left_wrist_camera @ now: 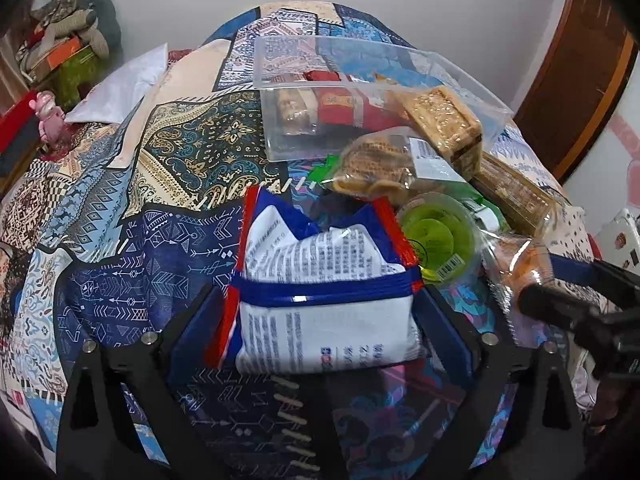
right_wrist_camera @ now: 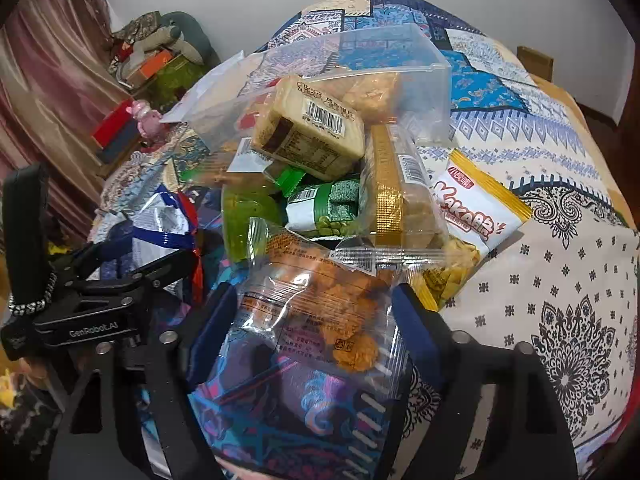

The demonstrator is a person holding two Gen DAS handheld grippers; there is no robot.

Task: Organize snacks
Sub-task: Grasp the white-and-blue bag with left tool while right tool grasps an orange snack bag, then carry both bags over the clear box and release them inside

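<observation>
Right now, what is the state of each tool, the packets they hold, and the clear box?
Left tool: shut on white-blue packet.
Right tool: shut on clear orange-snack packet.
Clear box: open, without lid, some snacks inside.

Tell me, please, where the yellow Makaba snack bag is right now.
In the right wrist view, the Makaba bag lies on the patterned bedspread at the pile's right edge, beside the gold-trimmed cake pack.

Both views sit low and close over the bed (left_wrist_camera: 120, 240), facing the far wall along their own fingers. The left camera looks from the left of the snack pile (left_wrist_camera: 432, 184), the right from nearer right. Both share the pile and the clear box (right_wrist_camera: 360, 56).
</observation>
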